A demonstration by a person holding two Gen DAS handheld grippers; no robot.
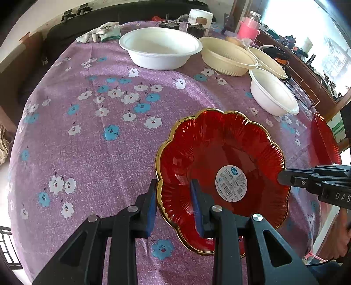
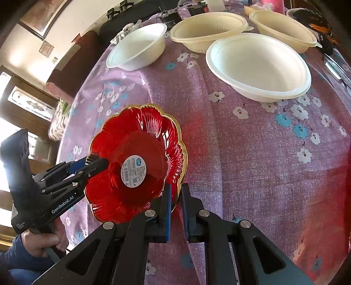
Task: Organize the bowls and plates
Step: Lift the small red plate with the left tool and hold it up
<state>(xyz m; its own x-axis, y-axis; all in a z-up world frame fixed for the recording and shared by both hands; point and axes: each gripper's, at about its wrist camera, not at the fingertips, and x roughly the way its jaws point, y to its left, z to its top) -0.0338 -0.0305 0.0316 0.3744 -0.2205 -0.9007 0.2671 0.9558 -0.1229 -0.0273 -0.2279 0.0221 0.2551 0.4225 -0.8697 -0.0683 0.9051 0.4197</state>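
A red glass plate (image 1: 219, 153) with a scalloped gold rim and a round label hangs tilted over the purple flowered tablecloth (image 1: 87, 131), held from two sides. My left gripper (image 1: 174, 184) is shut on its near rim, one blue pad outside and one inside. My right gripper (image 2: 176, 186) is shut on the opposite rim of that plate (image 2: 136, 153). The right gripper (image 1: 282, 175) and the left gripper (image 2: 98, 162) each also show in the other wrist view. Two white bowls (image 1: 160, 47) (image 1: 272, 94) and two cream bowls (image 1: 228, 56) (image 1: 267, 59) stand at the back.
A second red plate (image 1: 322, 140) sits at the table's right edge. Gloves (image 1: 101, 31), a pink container (image 1: 249, 27) and a white jar (image 1: 200, 16) crowd the far edge. A person's hand (image 2: 39, 241) grips the left tool's handle.
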